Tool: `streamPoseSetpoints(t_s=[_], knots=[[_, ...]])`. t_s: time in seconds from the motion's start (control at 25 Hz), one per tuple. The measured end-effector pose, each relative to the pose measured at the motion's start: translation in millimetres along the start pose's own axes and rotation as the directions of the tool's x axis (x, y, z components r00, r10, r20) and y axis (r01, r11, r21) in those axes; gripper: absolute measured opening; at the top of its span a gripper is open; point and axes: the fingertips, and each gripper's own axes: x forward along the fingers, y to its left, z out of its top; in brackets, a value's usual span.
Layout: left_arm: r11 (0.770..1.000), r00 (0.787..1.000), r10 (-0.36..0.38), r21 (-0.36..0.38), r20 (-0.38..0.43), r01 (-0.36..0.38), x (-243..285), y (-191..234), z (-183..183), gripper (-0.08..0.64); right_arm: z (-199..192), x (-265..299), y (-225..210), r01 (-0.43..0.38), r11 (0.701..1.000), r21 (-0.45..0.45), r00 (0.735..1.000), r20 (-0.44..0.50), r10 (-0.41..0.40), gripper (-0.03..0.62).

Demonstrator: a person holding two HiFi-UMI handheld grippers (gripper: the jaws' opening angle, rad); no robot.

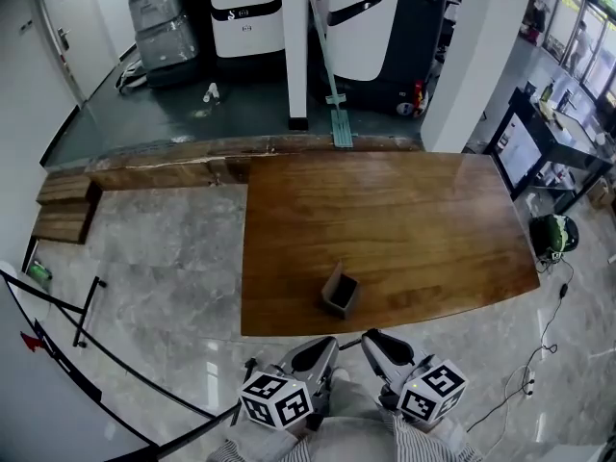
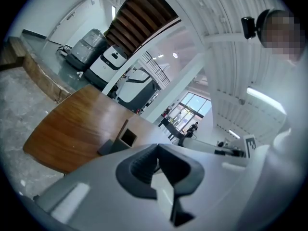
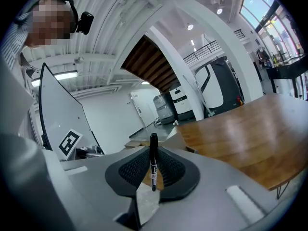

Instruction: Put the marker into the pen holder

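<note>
Spotted nearest, at the bottom of the head view, the left gripper (image 1: 325,345) and the right gripper (image 1: 373,339), side by side and close to the body, both short of the table (image 1: 404,210) edge. Found the right gripper pinched tight on a black marker (image 3: 153,163), with the pads pressing on its middle and the marker standing straight up, one end poking out above the jaws. Found the left gripper with its jaws closed together and nothing between them. Saw the pen holder (image 1: 340,292), a small dark box with a square open top, standing on the brown wooden table near the front edge, just ahead of both grippers and not touching either one. Saw only a dark hole inside it from the left gripper view, so could not tell if anything was in there. Judged the step as carrying the marker over to the pen holder: picked up, not yet dropped in. Needed next, most likely, a reach forward over the table edge with the right gripper, then the marker's lower end lined up right above the square hole, then the jaws let go. Guessed at some risk too: could miss such a small hole, or bump the little box and knock it over.
</note>
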Motion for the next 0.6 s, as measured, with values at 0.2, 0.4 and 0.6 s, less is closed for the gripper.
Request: streamPoseSetpoints(t_s=[0.2,0.4,0.6], knots=[[1.000,1.000,0.025,-0.016,0.000,-0.025,8,11,0,0.006,1,16,-10,-0.026,1.000,0.008,0.999,-0.020,0.026,0.046],[0.998,0.999,0.049,-0.046,0.004,-0.048,16,26,2,0.006,6,27,-23,-0.036,0.999,0.009,0.999,-0.035,0.036,0.046],[0.995,0.999,0.053,-0.089,-0.007,-0.053,30,43,4,0.007,17,39,-40,-0.041,0.999,0.013,0.998,-0.041,0.041,0.046]])
